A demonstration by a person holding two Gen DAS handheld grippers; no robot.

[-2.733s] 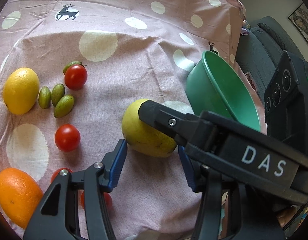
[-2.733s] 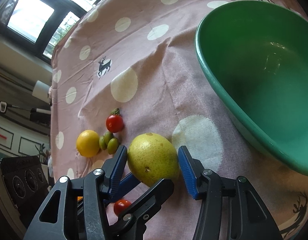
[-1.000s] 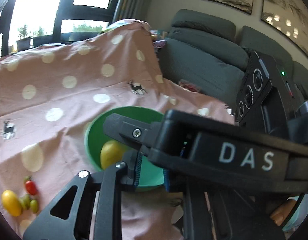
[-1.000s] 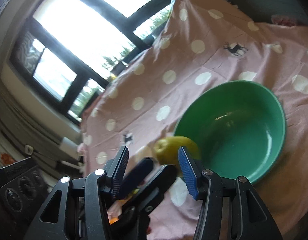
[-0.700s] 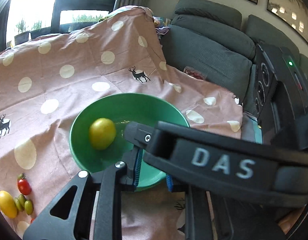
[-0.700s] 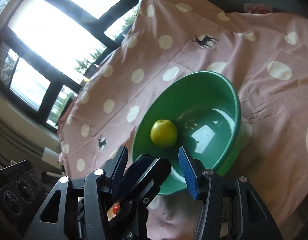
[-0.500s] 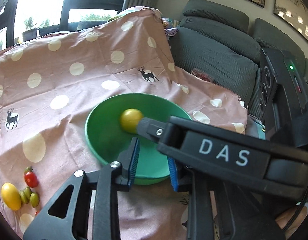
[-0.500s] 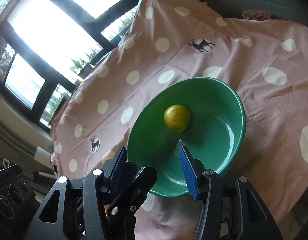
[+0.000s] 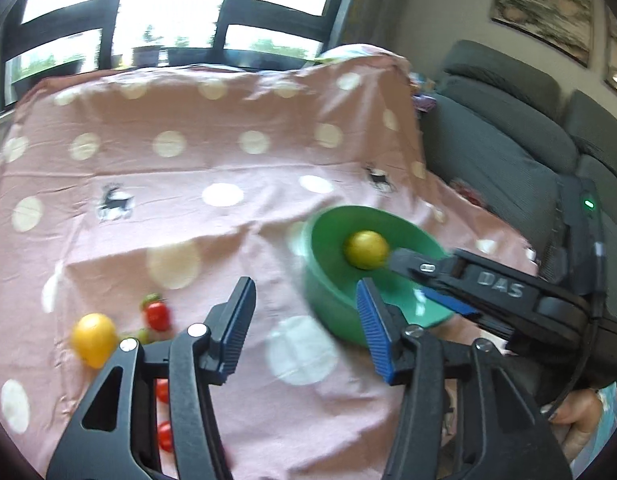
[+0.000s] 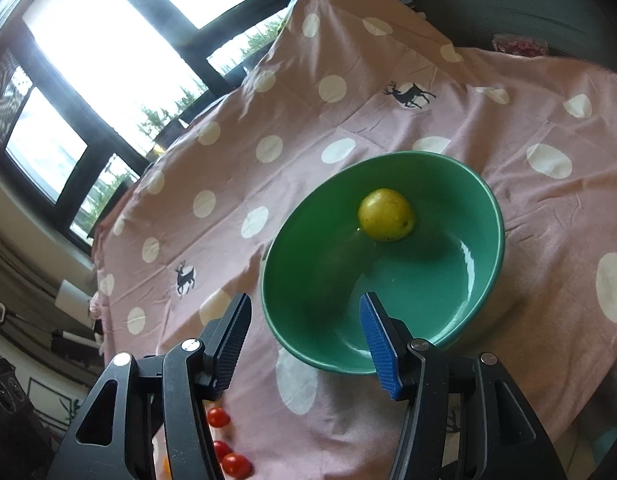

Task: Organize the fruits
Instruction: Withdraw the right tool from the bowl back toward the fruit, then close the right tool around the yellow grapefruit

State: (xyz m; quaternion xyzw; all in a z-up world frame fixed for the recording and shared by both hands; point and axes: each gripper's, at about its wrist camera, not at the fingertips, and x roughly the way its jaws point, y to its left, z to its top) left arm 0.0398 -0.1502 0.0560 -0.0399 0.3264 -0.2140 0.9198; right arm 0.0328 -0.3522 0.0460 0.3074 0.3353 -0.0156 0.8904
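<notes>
One yellow-green pear (image 10: 385, 215) sits inside the green bowl (image 10: 484, 200) on my spotted cloth (image 10: 348, 92), my left gripper (image 9: 304, 324) jaws just spread and empty, my right gripper (image 10: 304, 336) about half open, also empty.

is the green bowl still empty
No, a yellow-green pear lies inside the green bowl, resting against its far inner wall.

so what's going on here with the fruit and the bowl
A person holding two handheld grippers is sorting fruit into a green bowl on a pink polka-dot cloth. A yellow-green pear already lies in the bowl. Both the left gripper and right gripper are open and empty. A lemon and cherry tomatoes wait on the cloth.
</notes>
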